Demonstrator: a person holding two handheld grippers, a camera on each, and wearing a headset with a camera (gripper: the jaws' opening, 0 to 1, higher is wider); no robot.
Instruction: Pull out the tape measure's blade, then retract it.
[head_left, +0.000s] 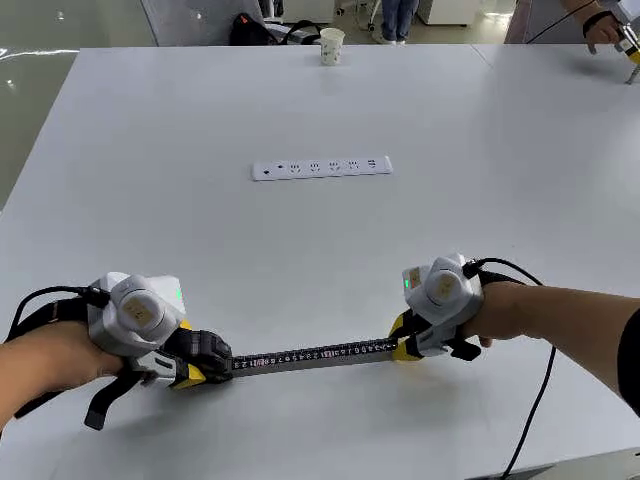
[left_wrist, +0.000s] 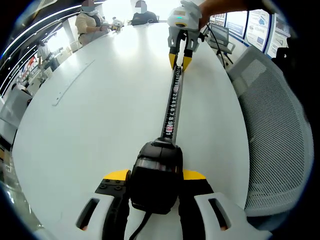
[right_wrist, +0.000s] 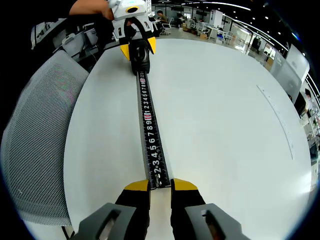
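A black tape measure case sits clamped between the jaws of my left gripper, low at the left of the head view. Its dark numbered blade runs out straight over the white table to my right gripper, which is shut on the blade's end. In the right gripper view the blade stretches from my own yellow-tipped jaws up to the case held by the other gripper. The left gripper view has the blade reaching up to the right gripper.
A white power strip lies on the table beyond the grippers. A paper cup stands near the far edge. A grey mesh chair is beside the table. Another person's hand works at the far right corner.
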